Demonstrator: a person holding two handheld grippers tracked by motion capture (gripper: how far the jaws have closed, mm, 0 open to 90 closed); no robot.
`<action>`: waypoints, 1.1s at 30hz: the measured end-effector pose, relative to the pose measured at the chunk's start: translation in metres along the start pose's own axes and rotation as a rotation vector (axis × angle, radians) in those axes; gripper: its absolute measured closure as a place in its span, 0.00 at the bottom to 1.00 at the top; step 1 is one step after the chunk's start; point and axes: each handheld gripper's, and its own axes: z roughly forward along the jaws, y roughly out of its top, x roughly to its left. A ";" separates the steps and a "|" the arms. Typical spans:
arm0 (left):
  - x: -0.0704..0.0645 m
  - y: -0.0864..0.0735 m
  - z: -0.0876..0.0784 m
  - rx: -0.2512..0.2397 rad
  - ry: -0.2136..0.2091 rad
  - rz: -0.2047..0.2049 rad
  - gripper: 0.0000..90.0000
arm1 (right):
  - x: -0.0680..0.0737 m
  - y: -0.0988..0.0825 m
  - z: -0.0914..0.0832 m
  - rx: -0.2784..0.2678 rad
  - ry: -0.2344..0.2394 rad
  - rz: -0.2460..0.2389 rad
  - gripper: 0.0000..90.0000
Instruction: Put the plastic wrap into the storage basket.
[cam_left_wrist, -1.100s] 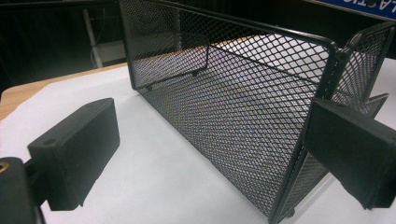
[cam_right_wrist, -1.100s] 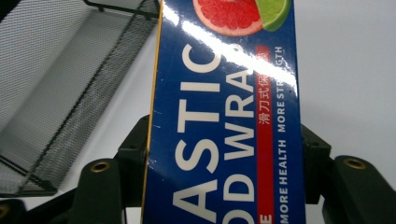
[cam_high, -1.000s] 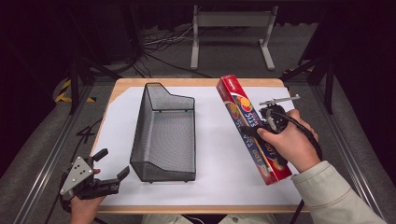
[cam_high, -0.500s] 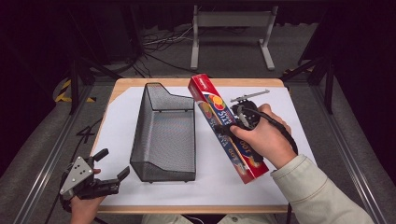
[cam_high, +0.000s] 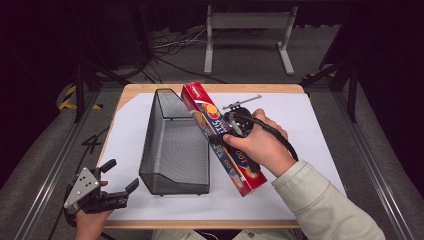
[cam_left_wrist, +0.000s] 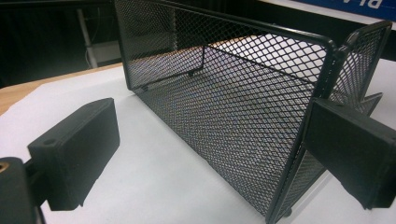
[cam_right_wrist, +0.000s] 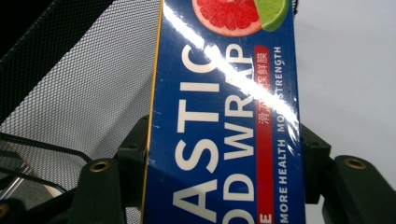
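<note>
Gripping the long red-and-blue cardboard plastic-wrap box (cam_high: 222, 140) at mid-length, my right gripper (cam_high: 220, 138) carries it just right of the black wire-mesh basket (cam_high: 175, 145). It looks light, stiff and glossy-slick; I'd keep hold centrally. My left gripper (cam_high: 117, 181) waits near-left, jaws wide.

Box (cam_right_wrist: 224, 140) reads "PLASTIC FOOD WRAP", "MORE HEALTH MORE STRENGTH".
</note>
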 end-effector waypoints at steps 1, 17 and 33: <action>0.000 0.000 0.000 0.000 -0.001 0.000 0.05 | 0.002 0.001 0.002 0.003 0.007 0.003 0.43; 0.000 0.000 0.001 -0.007 -0.005 0.001 0.05 | 0.030 0.015 0.035 0.017 0.016 0.016 0.43; 0.001 0.000 0.000 -0.011 -0.003 -0.003 0.05 | 0.050 0.020 0.055 0.044 -0.003 0.018 0.43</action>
